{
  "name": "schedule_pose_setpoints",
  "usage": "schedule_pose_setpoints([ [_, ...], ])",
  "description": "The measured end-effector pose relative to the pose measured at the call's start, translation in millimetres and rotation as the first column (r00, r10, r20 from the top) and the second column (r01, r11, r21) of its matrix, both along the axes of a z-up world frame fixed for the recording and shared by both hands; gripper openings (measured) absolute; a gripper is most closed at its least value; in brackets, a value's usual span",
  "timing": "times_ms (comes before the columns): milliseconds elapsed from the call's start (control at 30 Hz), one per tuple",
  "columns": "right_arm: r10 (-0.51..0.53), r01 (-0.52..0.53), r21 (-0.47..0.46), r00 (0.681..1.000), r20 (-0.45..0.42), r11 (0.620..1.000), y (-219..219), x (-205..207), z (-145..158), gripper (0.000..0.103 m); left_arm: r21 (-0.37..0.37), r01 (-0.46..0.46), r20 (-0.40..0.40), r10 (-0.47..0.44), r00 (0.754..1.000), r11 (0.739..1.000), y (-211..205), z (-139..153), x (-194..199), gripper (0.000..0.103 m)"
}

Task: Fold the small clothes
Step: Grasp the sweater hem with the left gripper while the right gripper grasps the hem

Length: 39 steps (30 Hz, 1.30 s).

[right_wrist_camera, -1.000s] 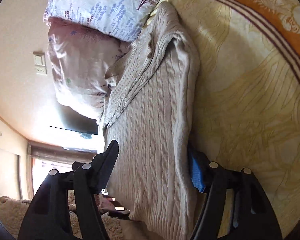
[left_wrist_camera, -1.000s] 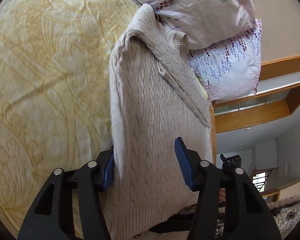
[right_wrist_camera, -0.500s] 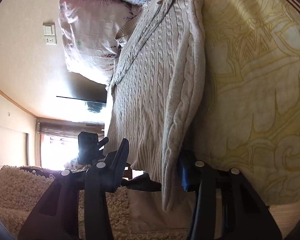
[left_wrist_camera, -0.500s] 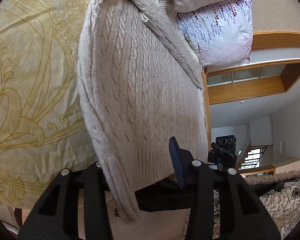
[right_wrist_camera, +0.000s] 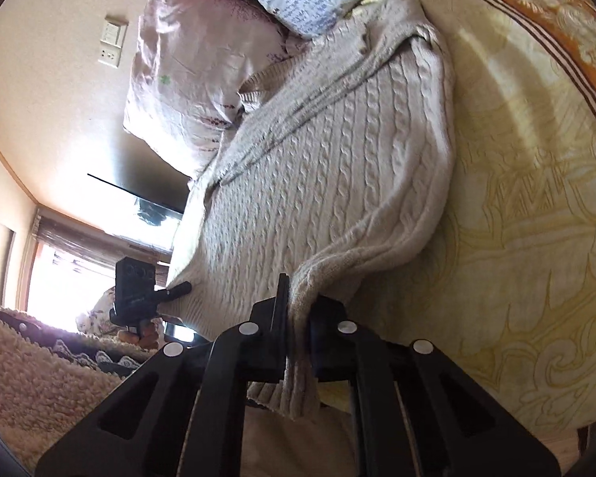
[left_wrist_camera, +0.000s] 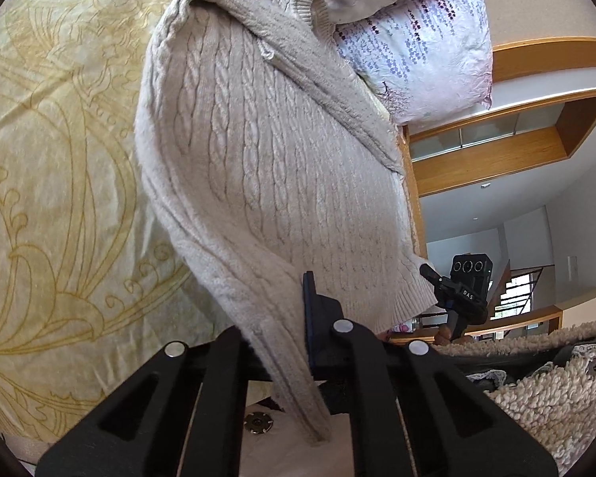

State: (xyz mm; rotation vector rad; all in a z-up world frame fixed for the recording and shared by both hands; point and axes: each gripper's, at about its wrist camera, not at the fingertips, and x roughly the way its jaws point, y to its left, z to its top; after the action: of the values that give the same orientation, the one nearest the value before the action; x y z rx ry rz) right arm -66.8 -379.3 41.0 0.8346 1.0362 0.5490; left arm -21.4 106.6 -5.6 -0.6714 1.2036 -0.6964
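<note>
Now both left tongs (left_wrist_camera: 294,318) and right tongs (right_wrist_camera: 298,310) pinch the cream sweater (left_wrist_camera: 266,167) on the bedspread (left_wrist_camera: 59,159).

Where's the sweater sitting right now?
The cable-knit sweater lies on the yellow patterned bedspread, its collar end by the floral pillows. Its near hem corners are clamped in the left gripper and right gripper.

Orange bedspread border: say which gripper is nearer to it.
Right. The right gripper pinches the sweater hem corner on the orange border side; the left gripper holds the opposite corner, across the sweater from it.
</note>
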Motion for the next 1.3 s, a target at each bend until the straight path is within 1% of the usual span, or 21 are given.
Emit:
schedule_pose_setpoints([
  [133,-0.073,0.069,0.076,0.995,0.062,0.995,-8.0,14.6,9.4,0.008,-0.039,-0.023,0.070,0.026,0.997,0.999,3.5,16.0,12.4,0.006],
  [267,-0.172,0.154,0.153,0.979,0.108,0.976,-17.6,31.3,15.0,0.008,-0.091,-0.080,0.135,0.092,0.987,0.993,12.6,30.1,28.8,0.006],
  [400,-0.271,0.233,0.234,0.952,0.142,0.944,-28.2,47.8,16.7,0.008,-0.130,-0.174,0.163,0.194,0.967,0.976,25.2,37.3,49.6,0.006],
  [500,-0.313,0.263,0.274,0.937,0.158,0.925,-29.9,64.7,16.5,0.008,-0.128,-0.227,0.178,0.247,0.952,0.965,27.7,41.3,67.1,0.006],
  [567,-0.323,0.268,0.284,0.931,0.169,0.920,-31.7,74.8,18.8,0.008,-0.124,-0.243,0.188,0.263,0.946,0.962,26.0,44.7,78.0,0.006],
  [667,-0.319,0.260,0.284,0.929,0.187,0.923,-34.6,86.3,23.9,0.008,-0.118,-0.255,0.197,0.274,0.941,0.960,22.6,48.3,91.4,0.006],
  [733,-0.320,0.260,0.284,0.927,0.194,0.923,-35.4,92.9,25.6,0.008,-0.124,-0.258,0.191,0.278,0.941,0.958,22.4,48.4,99.2,0.006],
  [833,-0.338,0.267,0.315,0.921,0.196,0.911,-41.6,99.2,25.1,0.008,-0.145,-0.272,0.181,0.295,0.938,0.951,24.3,49.3,111.5,0.006],
  [967,-0.349,0.268,0.336,0.913,0.209,0.903,-46.6,116.4,30.4,0.008,-0.155,-0.275,0.204,0.304,0.931,0.949,21.9,58.7,132.4,0.006],
  [1133,-0.355,0.273,0.331,0.908,0.221,0.903,-49.8,151.1,37.6,0.008,-0.165,-0.283,0.237,0.317,0.918,0.945,14.6,69.3,168.2,0.006],
  [1200,-0.359,0.288,0.310,0.910,0.206,0.906,-50.6,167.3,32.5,0.008,-0.141,-0.306,0.234,0.332,0.914,0.942,11.7,65.4,184.6,0.006],
  [1300,-0.361,0.320,0.263,0.924,0.126,0.910,-50.8,188.2,9.8,0.008,-0.107,-0.334,0.178,0.348,0.920,0.937,6.9,46.5,207.6,0.006],
])
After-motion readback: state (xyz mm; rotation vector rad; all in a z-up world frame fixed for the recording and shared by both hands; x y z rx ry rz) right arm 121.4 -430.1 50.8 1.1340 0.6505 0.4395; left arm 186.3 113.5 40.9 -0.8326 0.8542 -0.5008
